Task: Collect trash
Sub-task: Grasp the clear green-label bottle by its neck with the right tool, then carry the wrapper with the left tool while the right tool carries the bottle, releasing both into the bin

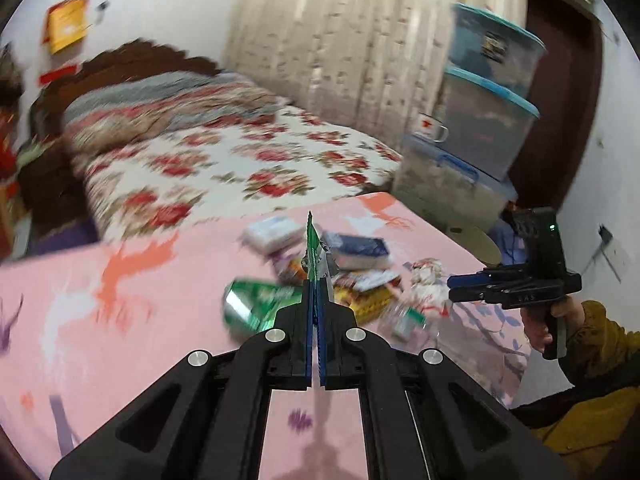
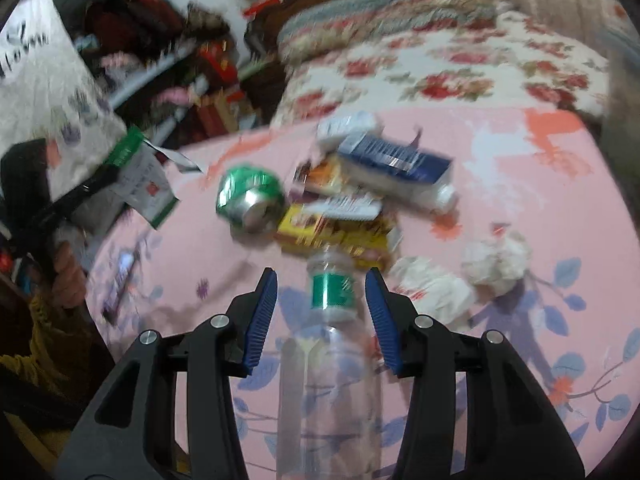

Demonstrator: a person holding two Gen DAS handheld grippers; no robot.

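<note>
Clear bottle (image 2: 334,344) lies between spread right jaws, ungripped; left jaws pinch green-white wrapper (image 1: 314,256) above surface (image 1: 120,320); thin edge-grip, wrapper could slip out mid-swing.

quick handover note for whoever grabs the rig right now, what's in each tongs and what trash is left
Left tongs: shut on a green-and-white wrapper, lifted off the table.
Right tongs: a clear bottle lies between the pads; grip unclear through the blur.
Still on the table: green can, blue box, yellow packets, crumpled tissues, other wrappers.
Done: wrapper picked up.
Left: bin the wrapper, secure the bottle, clear the pile. No bin is in view.
</note>
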